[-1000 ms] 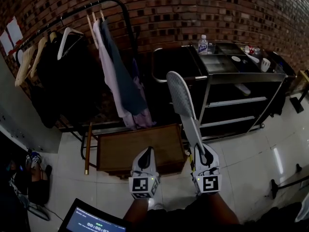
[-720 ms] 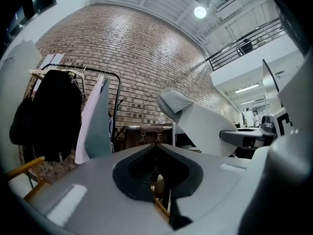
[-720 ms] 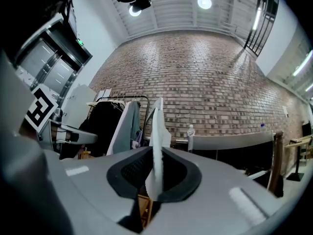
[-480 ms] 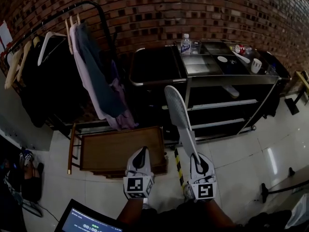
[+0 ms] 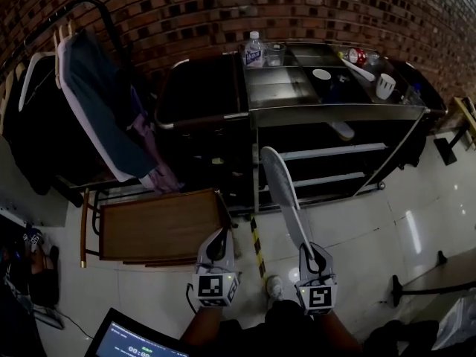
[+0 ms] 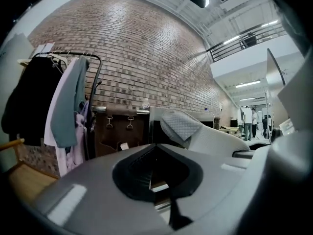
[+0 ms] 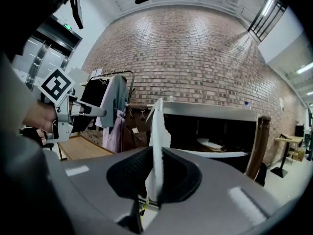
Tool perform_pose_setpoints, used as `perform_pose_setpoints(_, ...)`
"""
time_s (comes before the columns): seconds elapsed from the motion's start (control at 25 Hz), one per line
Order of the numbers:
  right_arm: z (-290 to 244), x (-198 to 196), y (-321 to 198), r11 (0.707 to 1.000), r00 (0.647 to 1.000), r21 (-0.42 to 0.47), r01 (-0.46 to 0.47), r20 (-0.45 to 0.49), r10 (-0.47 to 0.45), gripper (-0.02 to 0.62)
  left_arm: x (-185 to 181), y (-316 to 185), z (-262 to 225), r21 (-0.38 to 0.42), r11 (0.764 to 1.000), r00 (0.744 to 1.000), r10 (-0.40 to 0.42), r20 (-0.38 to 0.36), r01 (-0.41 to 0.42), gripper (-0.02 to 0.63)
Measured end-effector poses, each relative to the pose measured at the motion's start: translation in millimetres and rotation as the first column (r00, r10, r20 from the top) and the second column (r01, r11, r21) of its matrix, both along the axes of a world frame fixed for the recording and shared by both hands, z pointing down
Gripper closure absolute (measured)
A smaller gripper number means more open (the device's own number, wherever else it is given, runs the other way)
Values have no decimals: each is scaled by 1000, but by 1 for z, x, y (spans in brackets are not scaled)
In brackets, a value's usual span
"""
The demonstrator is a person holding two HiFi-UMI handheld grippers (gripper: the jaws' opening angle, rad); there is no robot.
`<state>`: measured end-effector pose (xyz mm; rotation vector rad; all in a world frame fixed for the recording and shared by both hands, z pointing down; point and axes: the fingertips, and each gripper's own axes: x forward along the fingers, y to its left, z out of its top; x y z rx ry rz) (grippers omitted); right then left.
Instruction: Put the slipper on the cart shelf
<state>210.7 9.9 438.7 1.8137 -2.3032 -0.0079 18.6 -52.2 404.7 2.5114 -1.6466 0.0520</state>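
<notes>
A long white slipper (image 5: 281, 188) stands edge-up in my right gripper (image 5: 312, 257), which is shut on its heel end. Its toe points at the black metal cart (image 5: 331, 114), level with the open shelves. In the right gripper view the slipper (image 7: 157, 141) rises from between the jaws, with the cart (image 7: 210, 112) straight behind it. A second white slipper (image 5: 343, 130) lies on the cart's upper shelf (image 5: 335, 152). My left gripper (image 5: 220, 238) hangs to the left, shut and holding nothing. From the left gripper view, the held slipper (image 6: 182, 125) shows at the right.
A clothes rack with hanging garments (image 5: 100, 99) stands left of the cart. Below it is a low wooden table (image 5: 160, 225). A water bottle (image 5: 255, 50), a cup (image 5: 384, 85) and small items sit on the cart top. Yellow-black tape (image 5: 257, 245) marks the floor. A laptop (image 5: 137, 341) is at the bottom left.
Both grippers and the slipper have moved right, toward the cart. The cart now fills the middle of the view, and the slipper's toe has dropped from the cart's top to its shelves.
</notes>
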Motion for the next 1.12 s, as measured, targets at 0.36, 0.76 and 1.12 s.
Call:
perform_pose_setpoints(0.36, 48, 66, -62, 994, 999, -103, -24, 24, 26, 555, 59, -41, 31, -50, 999, 1000, -13, 11, 14, 595)
perform_pose_setpoints(0.76, 52, 75, -156, 990, 998, -139, -1, 66, 11, 555, 73, -102, 26, -32, 998, 998, -56, 33, 57, 595)
perform_pose_setpoints(1.12, 57, 79, -236, 984, 986, -175, -15, 163, 44, 557, 88, -150, 26, 0, 999, 994, -50, 100, 50, 595)
